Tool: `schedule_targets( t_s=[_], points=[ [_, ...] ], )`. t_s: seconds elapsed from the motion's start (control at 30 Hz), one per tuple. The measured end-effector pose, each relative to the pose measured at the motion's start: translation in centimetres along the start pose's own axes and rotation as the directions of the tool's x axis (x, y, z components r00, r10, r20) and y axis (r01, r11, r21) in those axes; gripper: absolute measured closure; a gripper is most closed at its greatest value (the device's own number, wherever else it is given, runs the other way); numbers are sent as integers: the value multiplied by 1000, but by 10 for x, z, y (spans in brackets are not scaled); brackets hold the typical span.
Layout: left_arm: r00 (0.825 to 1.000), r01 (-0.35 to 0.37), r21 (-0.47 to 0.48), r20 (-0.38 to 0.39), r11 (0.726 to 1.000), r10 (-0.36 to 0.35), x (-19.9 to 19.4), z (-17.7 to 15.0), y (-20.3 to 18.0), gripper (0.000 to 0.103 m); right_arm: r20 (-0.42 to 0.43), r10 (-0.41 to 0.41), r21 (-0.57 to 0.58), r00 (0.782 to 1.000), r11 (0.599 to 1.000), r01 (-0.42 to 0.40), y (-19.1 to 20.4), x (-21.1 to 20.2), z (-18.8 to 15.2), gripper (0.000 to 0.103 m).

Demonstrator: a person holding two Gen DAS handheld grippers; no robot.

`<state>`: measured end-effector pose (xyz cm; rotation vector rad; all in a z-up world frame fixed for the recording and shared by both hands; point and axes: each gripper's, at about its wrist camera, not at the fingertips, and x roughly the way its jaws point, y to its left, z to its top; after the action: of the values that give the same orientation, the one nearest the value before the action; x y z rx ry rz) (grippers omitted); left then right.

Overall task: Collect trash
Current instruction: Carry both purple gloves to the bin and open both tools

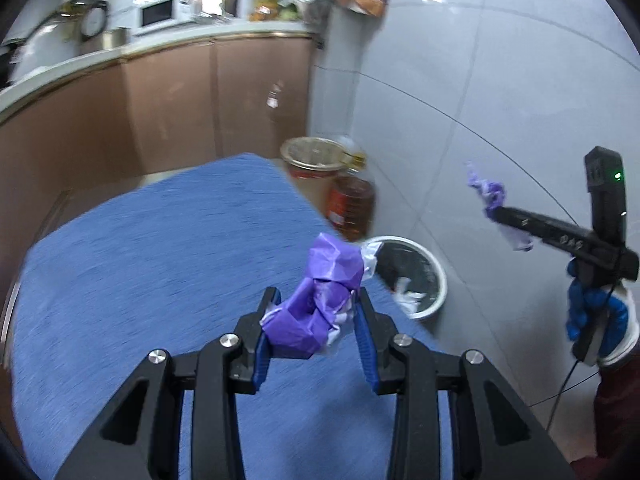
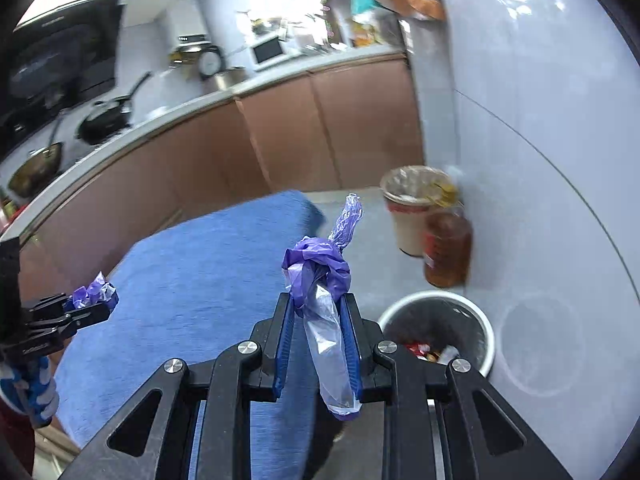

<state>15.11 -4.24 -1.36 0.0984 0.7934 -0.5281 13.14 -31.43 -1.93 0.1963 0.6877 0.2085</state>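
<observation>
My left gripper [image 1: 316,300] is shut on a crumpled purple plastic wad [image 1: 320,300] above the blue table [image 1: 160,260]; it also shows in the right wrist view [image 2: 94,294]. My right gripper [image 2: 318,300] is shut on a twisted purple and clear plastic bag [image 2: 324,300], held over the gap beside the table; it also shows in the left wrist view [image 1: 498,208]. A white waste bin [image 2: 436,332] with a black liner stands on the floor below right, with wrappers inside. The bin also shows in the left wrist view [image 1: 412,276].
A cream bucket with a clear liner [image 2: 412,208] and an oil jug [image 2: 446,248] stand by the grey tiled wall. Brown cabinets [image 2: 280,140] and a counter with pans [image 2: 108,120] and a microwave [image 2: 268,52] lie behind the table.
</observation>
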Motion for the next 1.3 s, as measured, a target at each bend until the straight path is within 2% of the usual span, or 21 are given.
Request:
schedule_targets(
  t_s=[0.13, 0.3, 0.53, 0.7, 0.77, 0.8, 0.83, 1.0, 1.2, 1.3],
  points=[
    [995, 92, 24, -52, 995, -90, 55, 26, -32, 69, -35, -56, 50, 998, 997, 58, -31, 24, -4, 80],
    [978, 168, 18, -133, 986, -164, 128, 53, -65, 68, -77, -105, 99, 992, 989, 112, -65, 56, -9, 79],
    [954, 222, -23, -201, 975, -222, 210, 79, -102, 66, -124, -136, 169, 983, 973, 156, -111, 95, -13, 78],
    [941, 234, -63, -237, 970, -243, 256, 86, -117, 66, -165, -167, 189, 972, 962, 197, -132, 118, -18, 76],
    [938, 232, -78, -246, 970, -244, 268, 87, -118, 65, -179, -200, 182, 963, 955, 233, -139, 124, -22, 69],
    [937, 230, -88, -248, 969, -245, 274, 87, -119, 63, -184, -219, 177, 958, 952, 251, -142, 127, -23, 62],
    [936, 231, -102, -249, 968, -249, 279, 86, -118, 59, -186, -227, 179, 956, 949, 260, -142, 131, -24, 58],
    [931, 247, -133, -242, 960, -273, 286, 85, -117, 57, -203, -272, 170, 941, 936, 308, -150, 133, -32, 57],
    [958, 203, -128, -177, 971, -224, 259, 87, -110, 57, -186, -289, 159, 939, 934, 319, -139, 122, -31, 54],
    [979, 146, -103, -130, 984, -159, 235, 89, -108, 57, -159, -288, 153, 944, 938, 312, -128, 111, -24, 51]
  ],
)
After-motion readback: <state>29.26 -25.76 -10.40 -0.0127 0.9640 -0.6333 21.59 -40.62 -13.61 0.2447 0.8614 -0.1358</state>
